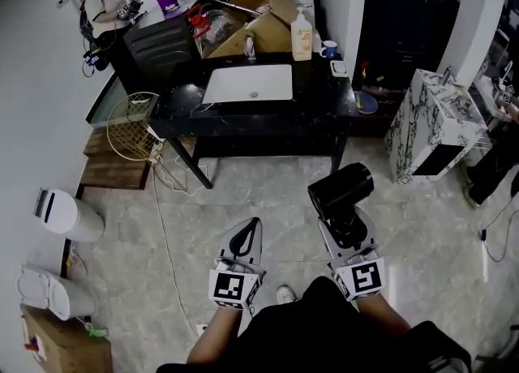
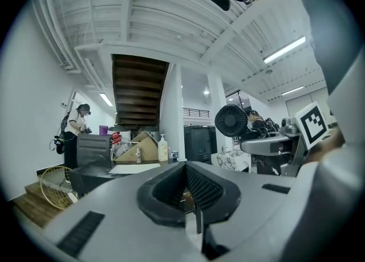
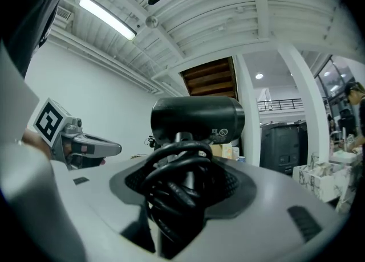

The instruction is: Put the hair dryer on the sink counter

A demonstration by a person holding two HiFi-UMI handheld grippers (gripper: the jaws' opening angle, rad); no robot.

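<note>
My right gripper point(image 1: 347, 222) clamps the rigid, top-heavy hair dryer point(image 1: 340, 187) by its handle, cord point(image 3: 177, 184) seemingly bundled in; left gripper point(image 1: 246, 232) closed, empty.

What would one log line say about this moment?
right gripper: shut on hair dryer | left gripper: shut, empty | sink counter: ahead, not yet reached

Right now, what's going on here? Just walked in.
A person is standing on the tiled floor, a few steps back from the sink counter, with a gripper in each hand. The right gripper is clamped on a black hair dryer, its cord bunched between the jaws. The left gripper is shut and empty. The dryer is not yet on the counter, which carries a white basin. A second person stands at the far left end.
</note>
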